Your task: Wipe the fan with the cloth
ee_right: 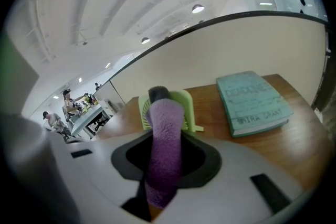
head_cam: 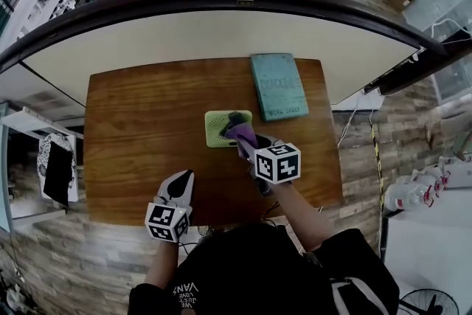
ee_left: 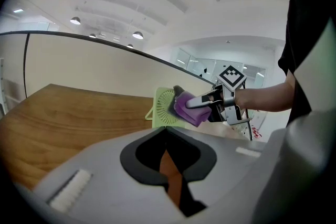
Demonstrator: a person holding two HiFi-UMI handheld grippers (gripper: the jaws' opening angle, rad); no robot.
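A small light-green fan [head_cam: 218, 129] sits at the middle of the wooden table [head_cam: 140, 122], its round grille showing in the left gripper view [ee_left: 164, 106]. My right gripper [head_cam: 240, 132] is shut on a folded purple cloth [head_cam: 246, 138], which is pressed against the fan's right side. In the right gripper view the cloth [ee_right: 164, 139] runs up between the jaws and covers the middle of the fan [ee_right: 185, 103]. My left gripper [head_cam: 184, 181] hovers near the table's front edge, left of the fan, its jaws together and holding nothing.
A teal book [head_cam: 279, 85] lies flat at the table's back right, just behind the fan. A curved railing and low wall [head_cam: 221, 4] run behind the table. Bare wood lies to the fan's left.
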